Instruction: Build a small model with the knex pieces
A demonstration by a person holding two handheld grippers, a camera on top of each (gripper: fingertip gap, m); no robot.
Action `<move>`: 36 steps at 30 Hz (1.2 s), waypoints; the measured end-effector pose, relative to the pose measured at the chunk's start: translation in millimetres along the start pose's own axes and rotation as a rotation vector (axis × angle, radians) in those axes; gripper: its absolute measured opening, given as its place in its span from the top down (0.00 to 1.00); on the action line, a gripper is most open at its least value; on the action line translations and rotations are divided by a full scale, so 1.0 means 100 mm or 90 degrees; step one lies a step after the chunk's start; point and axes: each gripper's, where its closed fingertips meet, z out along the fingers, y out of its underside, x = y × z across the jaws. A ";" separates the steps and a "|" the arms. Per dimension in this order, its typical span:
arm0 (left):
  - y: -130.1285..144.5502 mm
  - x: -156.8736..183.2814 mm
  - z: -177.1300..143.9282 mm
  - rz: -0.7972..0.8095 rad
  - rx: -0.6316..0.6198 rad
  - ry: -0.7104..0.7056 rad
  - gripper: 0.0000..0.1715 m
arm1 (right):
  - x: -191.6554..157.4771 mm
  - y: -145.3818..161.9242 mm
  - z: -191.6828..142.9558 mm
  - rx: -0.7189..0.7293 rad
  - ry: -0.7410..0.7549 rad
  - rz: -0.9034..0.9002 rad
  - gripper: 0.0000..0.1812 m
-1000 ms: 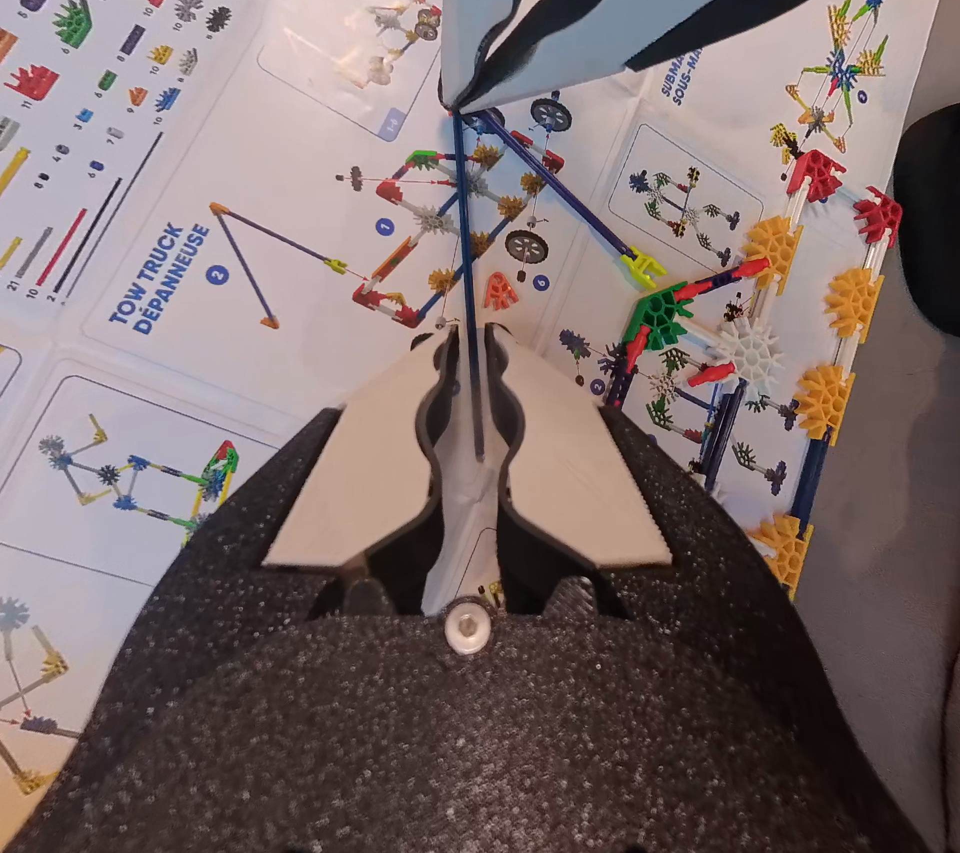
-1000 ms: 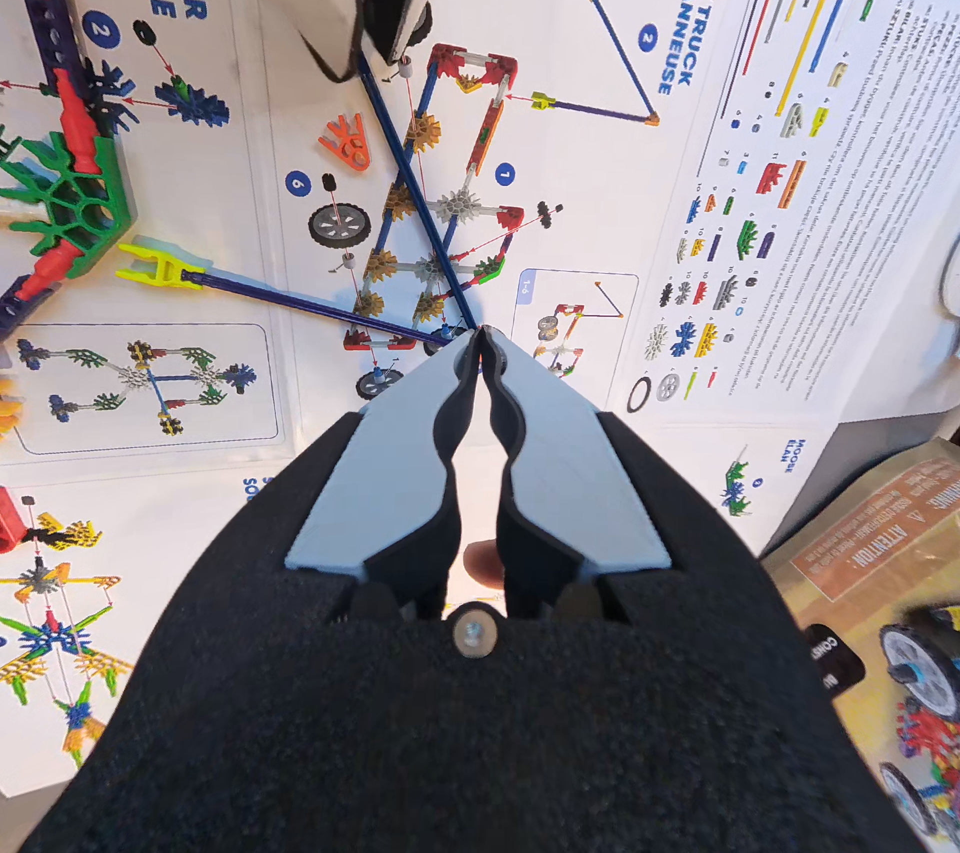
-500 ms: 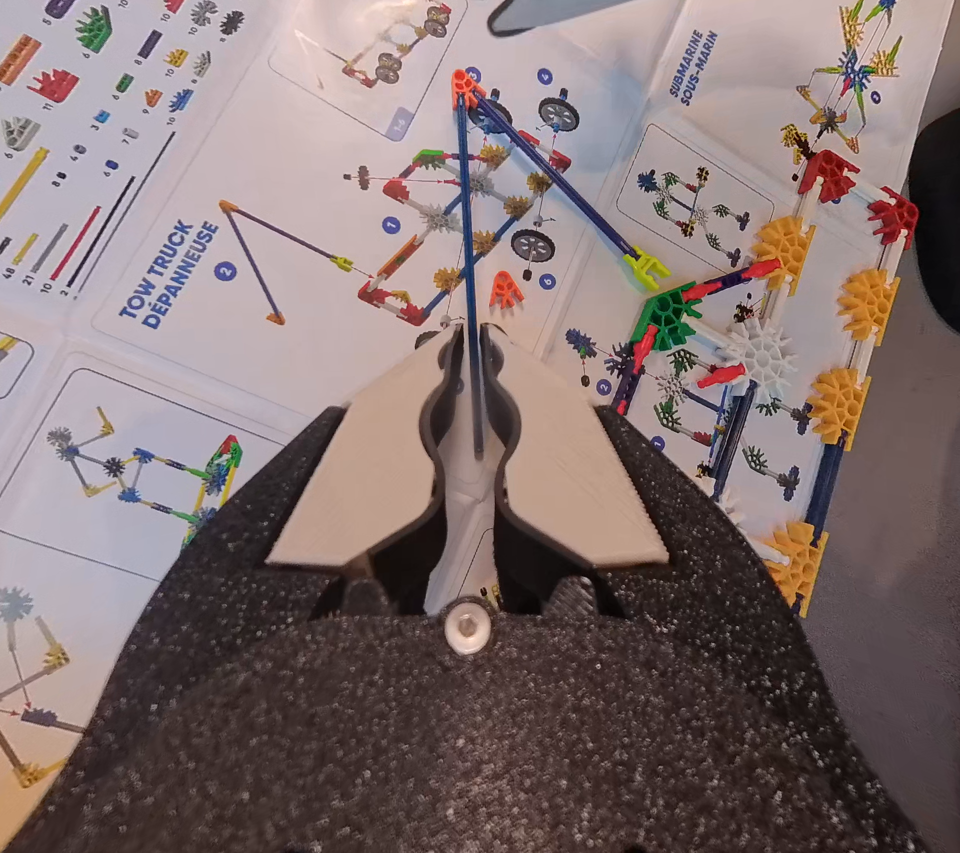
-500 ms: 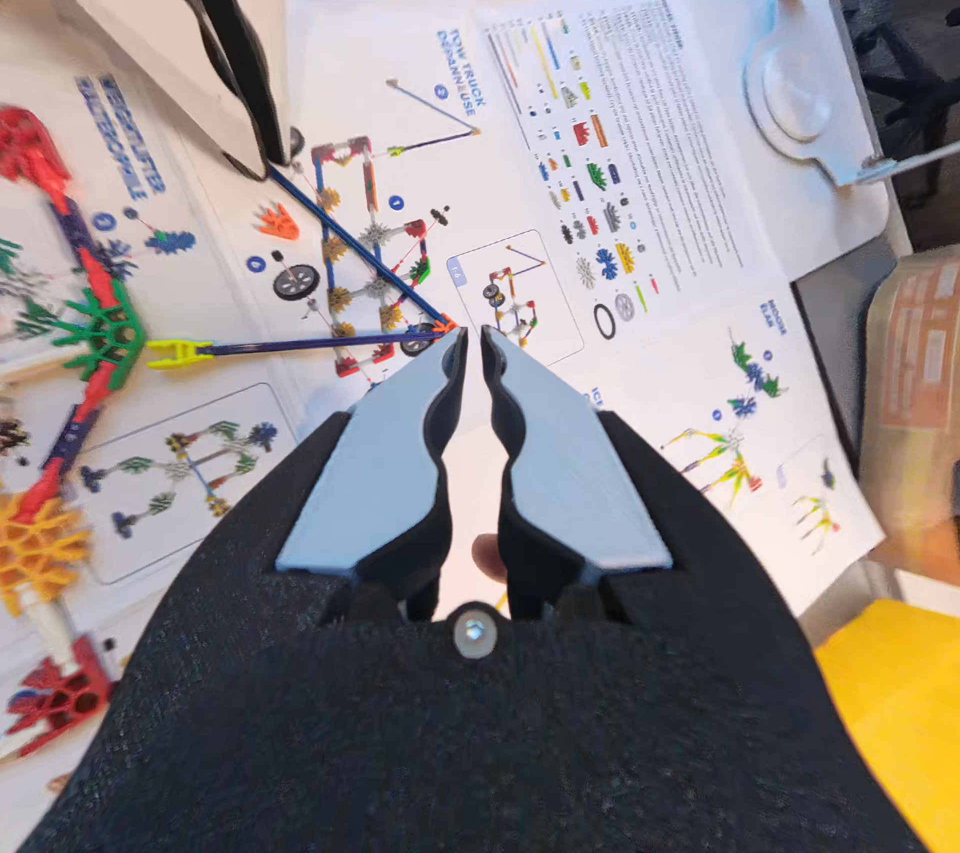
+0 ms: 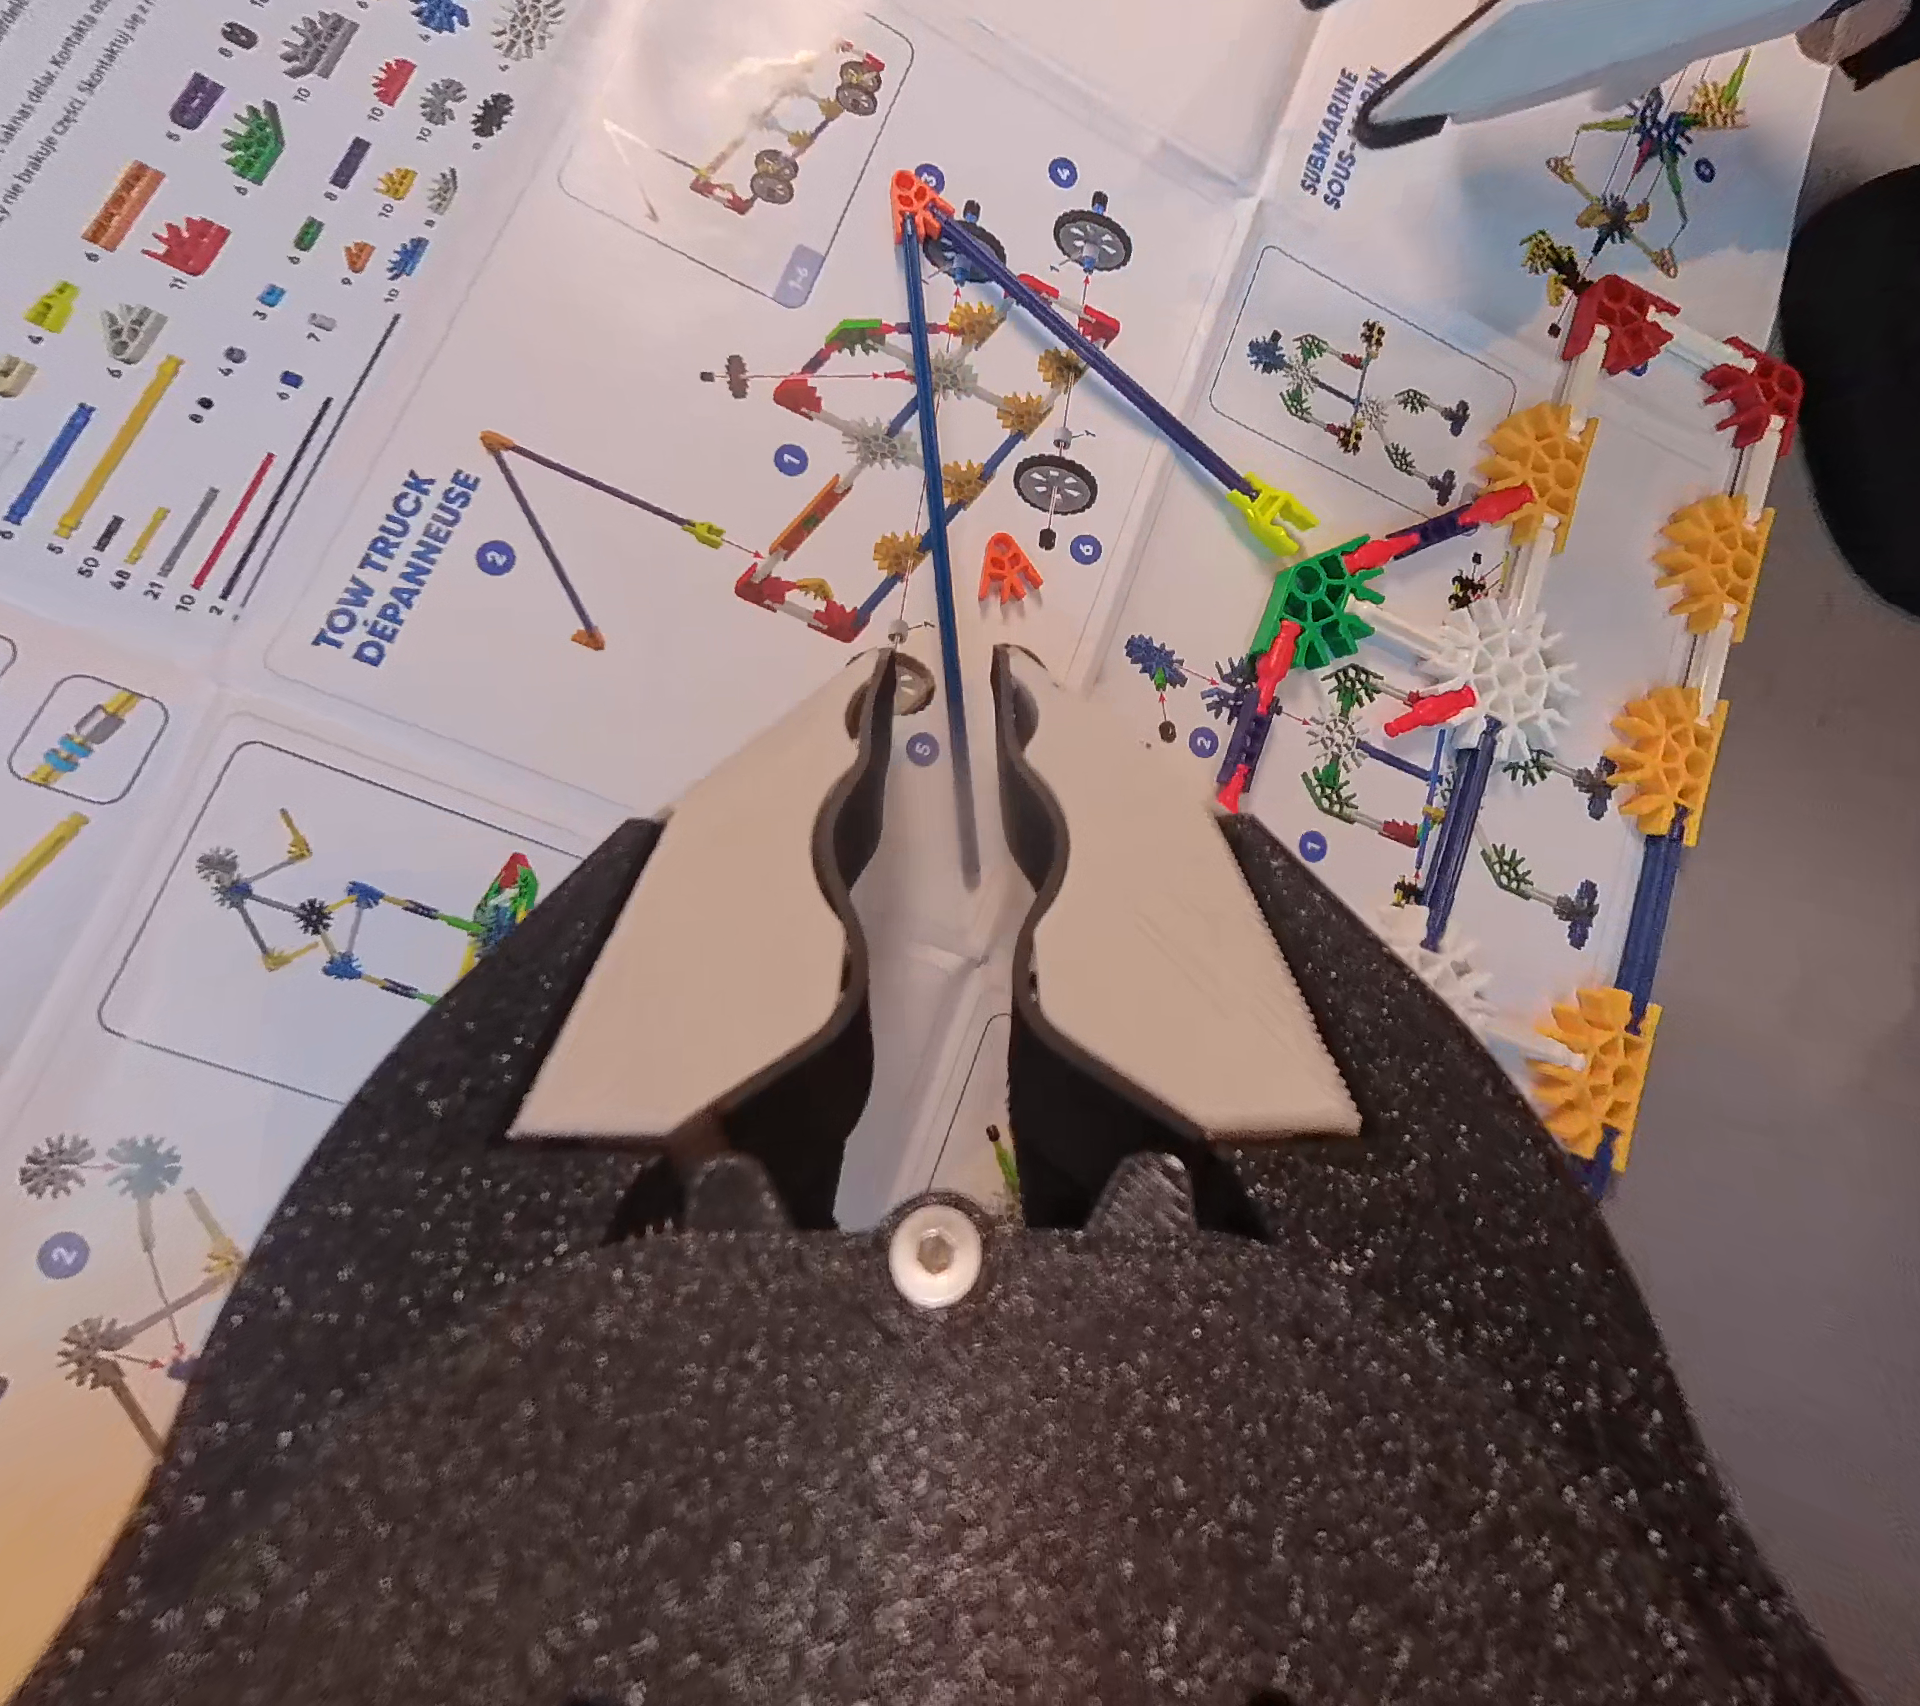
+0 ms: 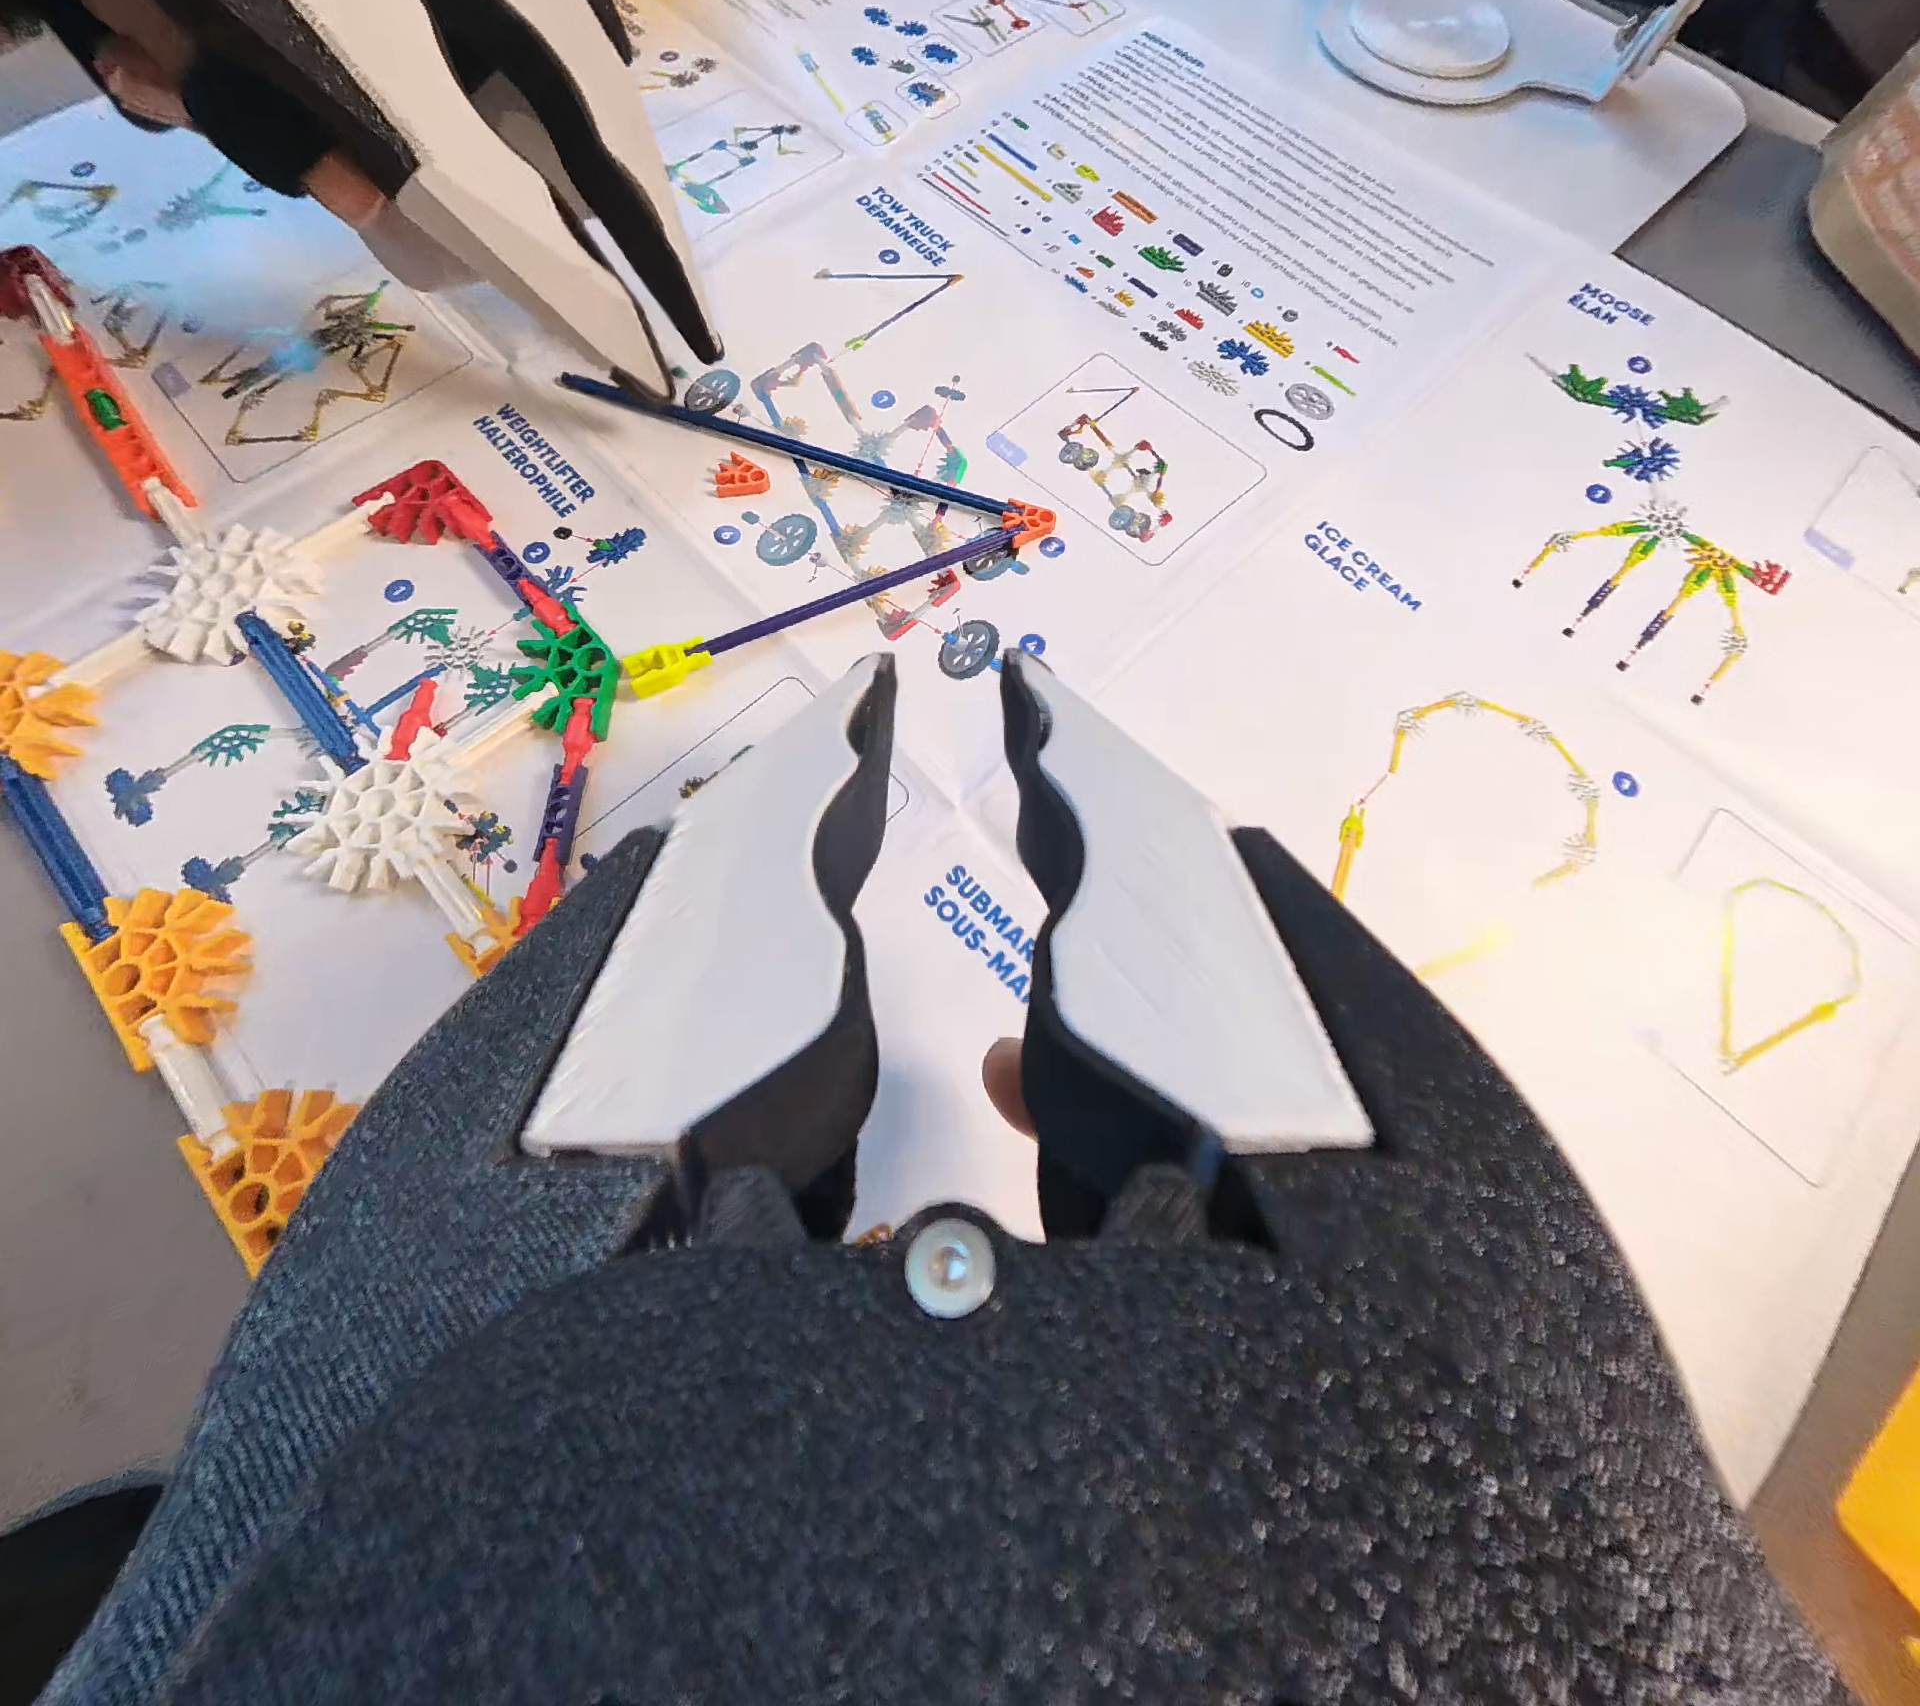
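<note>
The right gripper [image 6: 945, 669] has let go of the orange connector [image 6: 1029, 518] and backed off, jaws parted and empty, while the left gripper [image 5: 940, 669], now loosened, straddles the blue rod [image 5: 940, 555] lying on the instruction sheet [image 5: 582, 617].

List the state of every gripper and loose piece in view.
Dark blue plastic rods: two, joined in a V by an orange corner connector.
Left gripper: open, astride one rod.
Right gripper: open, empty.
Small loose orange connector: lying alone on the sheet.
Paper instruction sheet: unfolded, flat.
</note>
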 end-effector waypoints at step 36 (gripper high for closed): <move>-0.11 -0.24 0.07 -0.066 0.059 -0.098 1.00 | -0.02 0.10 0.22 -0.028 0.035 -0.021 0.90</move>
